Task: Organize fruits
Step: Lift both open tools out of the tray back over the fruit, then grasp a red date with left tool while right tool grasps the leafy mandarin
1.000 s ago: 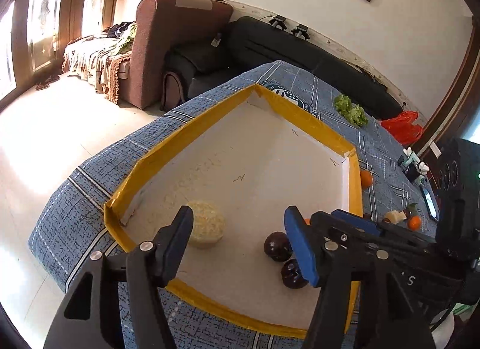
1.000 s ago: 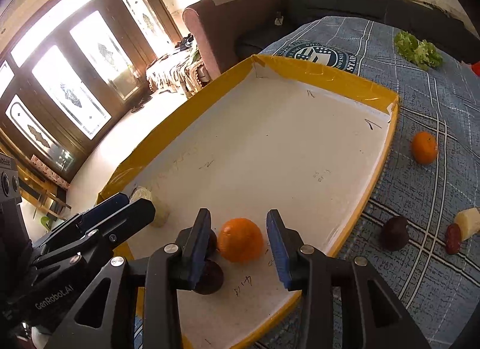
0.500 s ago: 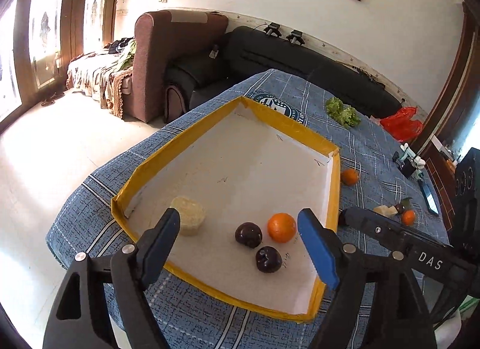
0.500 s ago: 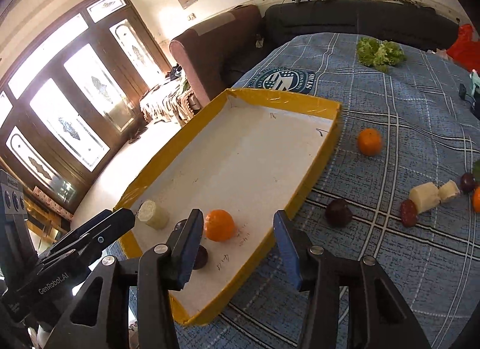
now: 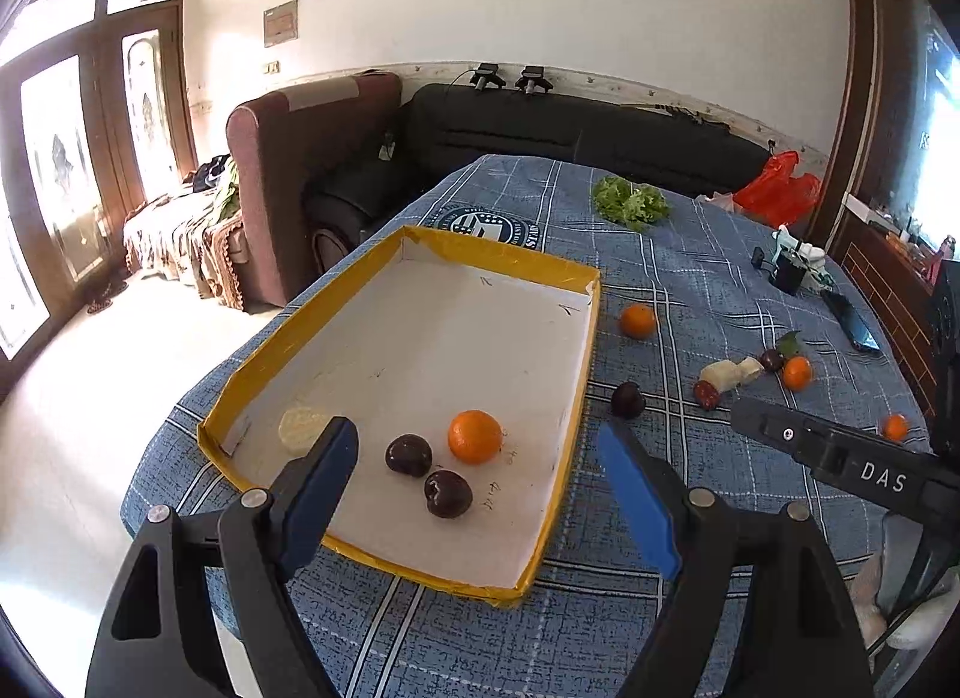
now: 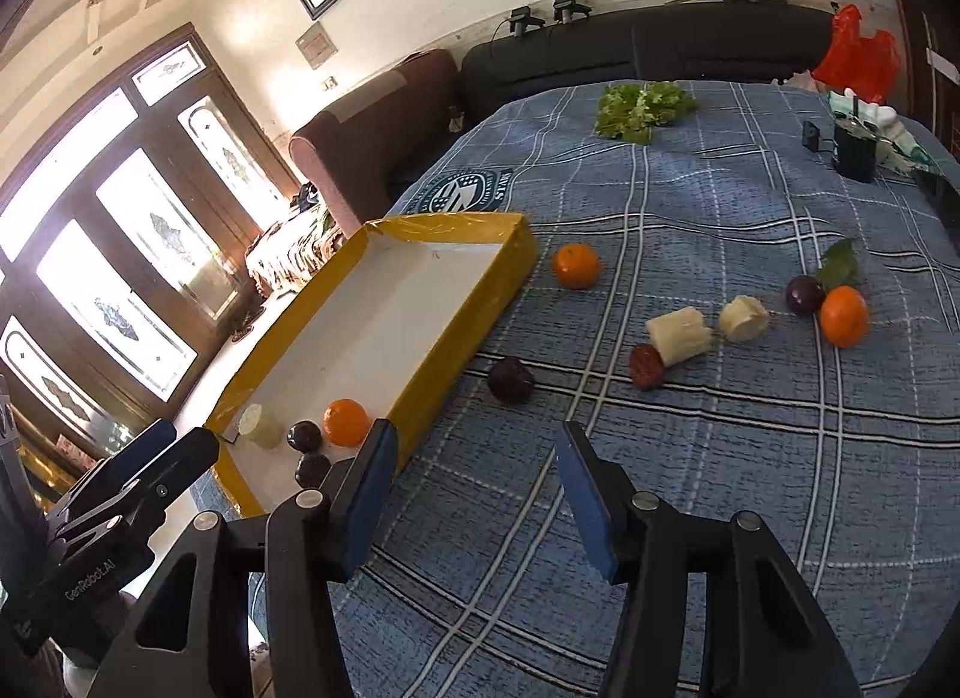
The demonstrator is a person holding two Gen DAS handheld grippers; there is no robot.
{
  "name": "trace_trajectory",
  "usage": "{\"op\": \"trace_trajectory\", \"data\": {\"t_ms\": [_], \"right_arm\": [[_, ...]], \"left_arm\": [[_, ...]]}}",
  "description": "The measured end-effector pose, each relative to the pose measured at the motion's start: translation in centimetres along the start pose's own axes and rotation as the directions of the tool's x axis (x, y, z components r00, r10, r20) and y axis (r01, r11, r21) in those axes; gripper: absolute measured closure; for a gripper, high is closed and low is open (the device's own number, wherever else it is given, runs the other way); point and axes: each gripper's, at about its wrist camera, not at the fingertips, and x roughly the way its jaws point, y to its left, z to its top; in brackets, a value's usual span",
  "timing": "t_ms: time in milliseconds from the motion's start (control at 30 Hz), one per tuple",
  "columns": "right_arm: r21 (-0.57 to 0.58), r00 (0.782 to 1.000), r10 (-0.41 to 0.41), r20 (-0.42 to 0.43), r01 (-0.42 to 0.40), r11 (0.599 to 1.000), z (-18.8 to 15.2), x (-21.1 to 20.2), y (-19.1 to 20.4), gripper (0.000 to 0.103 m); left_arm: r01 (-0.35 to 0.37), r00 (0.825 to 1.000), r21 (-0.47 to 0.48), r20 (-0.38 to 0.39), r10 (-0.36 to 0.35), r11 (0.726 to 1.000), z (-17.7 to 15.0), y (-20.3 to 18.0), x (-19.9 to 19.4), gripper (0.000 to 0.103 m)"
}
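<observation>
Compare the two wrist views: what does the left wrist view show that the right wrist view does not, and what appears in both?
Only the left wrist view shows a small orange near the table's right edge. Only the right wrist view shows the tray's outer side wall. Both share the yellow-rimmed tray, the orange inside it, the lettuce, and open, empty fingers.

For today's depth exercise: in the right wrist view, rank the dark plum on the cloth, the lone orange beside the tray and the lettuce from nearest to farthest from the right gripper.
1. Dark plum, just ahead of the right gripper.
2. Lone orange, by the tray's far corner.
3. Lettuce, at the table's far edge.
</observation>
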Motion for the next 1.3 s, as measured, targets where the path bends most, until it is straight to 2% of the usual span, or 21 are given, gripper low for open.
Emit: {"op": "trace_trajectory", "data": {"t_ms": [267, 667, 1000, 1100, 1300], "right_arm": [[0.052, 0.999, -0.015, 0.028, 0.013, 0.999, -0.3, -1.8, -3.3, 0.040], [0.126, 0.999, -0.038, 0.024, 0.035, 0.991, -0.3, -1.7, -7.9, 0.040], [0.246, 0.985, -0.155, 0.078, 0.132, 0.960, 2.0, -3.8, -15.2, 0.040], [0.267, 0.980, -0.184, 0.071, 0.159, 0.951, 2.8, -3.2, -16.9, 0.040], [0.254, 0.964, -0.260, 0.050, 0.240, 0.937, 4.3, -0.4, -18.6, 0.040]], "left_arm": [[-0.009, 1.000, 0.058, 0.014, 0.008, 0.998, 0.1, -2.4, -0.6, 0.021], [0.012, 0.999, 0.108, -0.031, -0.009, 0.994, 0.2, -5.1, 1.4, 0.021], [0.105, 0.991, 0.049, -0.087, -0.101, 0.993, 1.3, -4.6, 4.3, 0.021], [0.174, 0.979, 0.070, -0.115, -0.165, 0.982, 1.1, -6.1, 5.5, 0.021], [0.253, 0.958, 0.119, -0.168, -0.231, 0.960, 0.9, -9.5, 8.0, 0.021]]}}
